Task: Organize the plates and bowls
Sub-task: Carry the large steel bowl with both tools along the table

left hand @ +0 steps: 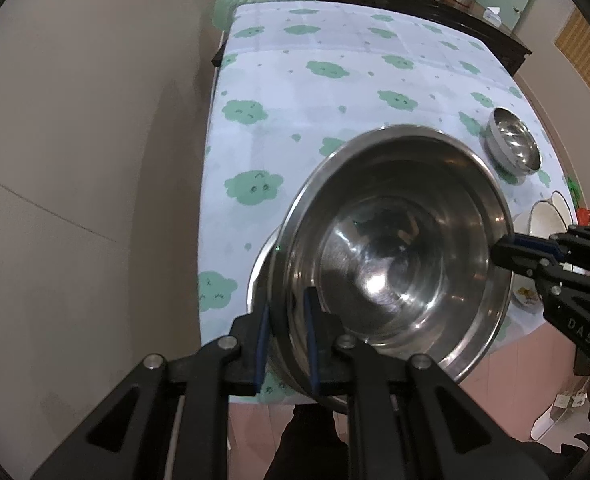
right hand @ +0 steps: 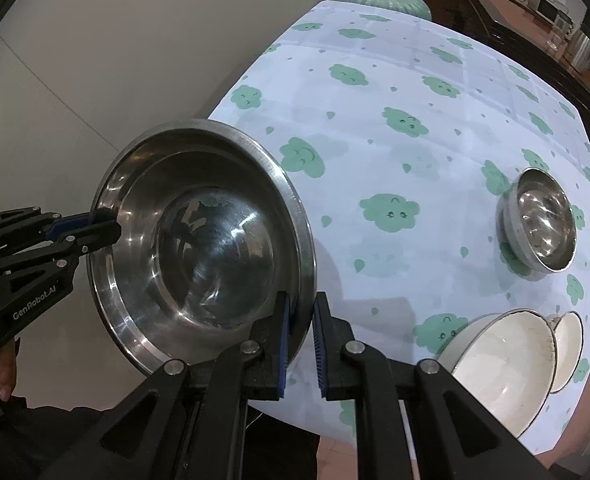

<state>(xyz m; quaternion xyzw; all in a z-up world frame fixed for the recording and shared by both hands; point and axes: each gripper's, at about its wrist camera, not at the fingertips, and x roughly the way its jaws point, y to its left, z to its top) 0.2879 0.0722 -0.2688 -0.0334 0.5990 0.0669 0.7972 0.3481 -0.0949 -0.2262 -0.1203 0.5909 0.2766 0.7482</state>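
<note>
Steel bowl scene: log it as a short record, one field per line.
held item: large steel bowl, tilted, above the near edge of the table
left gripper: shut on the bowl's rim, one finger inside, one outside
right gripper: straddles the opposite rim; outer finger shows a gap, so its grip is unclear
under the bowl: rim of another steel dish, partly hidden
small steel bowl: alone on the tablecloth
white bowls: two, side by side near the table's right edge
</note>
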